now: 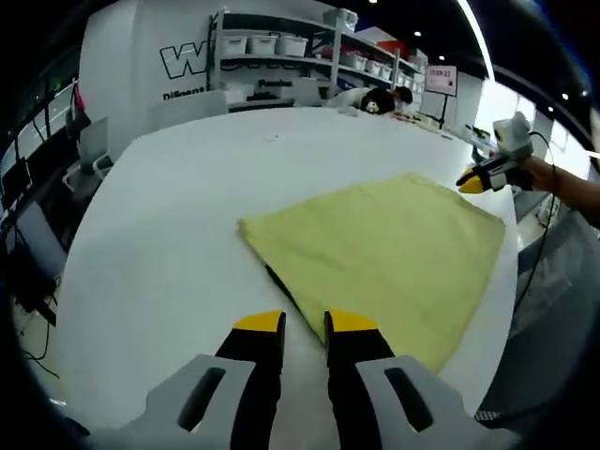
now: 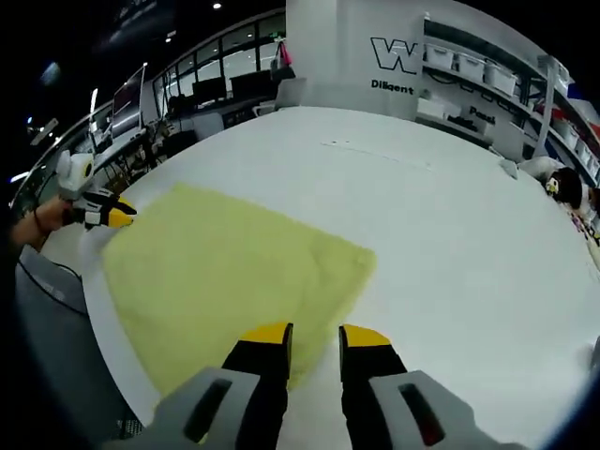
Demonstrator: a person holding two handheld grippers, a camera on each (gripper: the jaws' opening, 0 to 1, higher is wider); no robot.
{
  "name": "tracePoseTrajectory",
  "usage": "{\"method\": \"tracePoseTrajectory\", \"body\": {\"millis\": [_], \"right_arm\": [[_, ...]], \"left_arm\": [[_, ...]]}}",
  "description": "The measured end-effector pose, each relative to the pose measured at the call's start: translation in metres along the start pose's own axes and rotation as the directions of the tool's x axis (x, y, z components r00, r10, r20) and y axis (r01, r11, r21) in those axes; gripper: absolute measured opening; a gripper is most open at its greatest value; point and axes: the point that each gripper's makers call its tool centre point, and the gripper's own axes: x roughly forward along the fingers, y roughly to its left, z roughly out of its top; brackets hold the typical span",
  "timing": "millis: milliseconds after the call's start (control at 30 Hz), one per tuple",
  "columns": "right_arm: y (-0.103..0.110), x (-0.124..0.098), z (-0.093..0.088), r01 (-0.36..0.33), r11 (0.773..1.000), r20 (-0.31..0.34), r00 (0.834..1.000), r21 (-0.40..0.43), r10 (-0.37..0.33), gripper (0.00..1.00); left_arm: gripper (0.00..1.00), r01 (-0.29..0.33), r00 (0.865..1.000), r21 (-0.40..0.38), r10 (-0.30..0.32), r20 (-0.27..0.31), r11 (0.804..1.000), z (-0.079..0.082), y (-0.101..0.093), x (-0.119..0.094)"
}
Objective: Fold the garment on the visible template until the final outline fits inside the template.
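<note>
A pale yellow garment (image 1: 384, 253) lies folded into a flat four-sided shape on the white table (image 1: 169, 225). A short dark strip (image 1: 278, 284) shows under its near edge in the left gripper view. My left gripper (image 1: 305, 324) hovers just short of that edge, open, with nothing between its jaws. My right gripper (image 1: 473, 180), held in a hand, sits by the garment's far right corner. In the right gripper view the garment (image 2: 234, 272) spreads ahead and to the left. My right gripper (image 2: 316, 336) is open over its near edge, and the left gripper (image 2: 103, 214) sits at the far left corner.
Shelves with white bins (image 1: 272, 45) and a white wall with lettering stand beyond the table. A person (image 1: 380, 99) bends over the table's far end. Chairs and desks (image 2: 187, 117) stand off to one side. The table's edge (image 2: 103, 319) runs close by the garment.
</note>
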Motion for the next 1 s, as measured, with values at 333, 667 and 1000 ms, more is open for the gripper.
{"method": "tracePoseTrajectory", "body": {"millis": [333,667,1000], "right_arm": [[0.009,-0.009,-0.023,-0.029,0.999,-0.039,0.999,0.019,0.030,0.16],[0.026,-0.018,-0.037,-0.103,0.993,-0.025,0.994,0.052,0.104,0.19],[0.046,-0.022,-0.042,-0.215,0.976,0.012,0.977,0.045,0.214,0.17]], "left_arm": [[0.14,0.076,0.996,-0.069,-0.073,0.046,0.995,-0.005,-0.018,-0.007],[0.16,0.139,0.986,-0.151,-0.123,0.111,0.979,-0.008,-0.032,-0.014],[0.15,0.155,0.985,-0.195,-0.137,0.101,0.969,-0.015,-0.039,-0.016]]}}
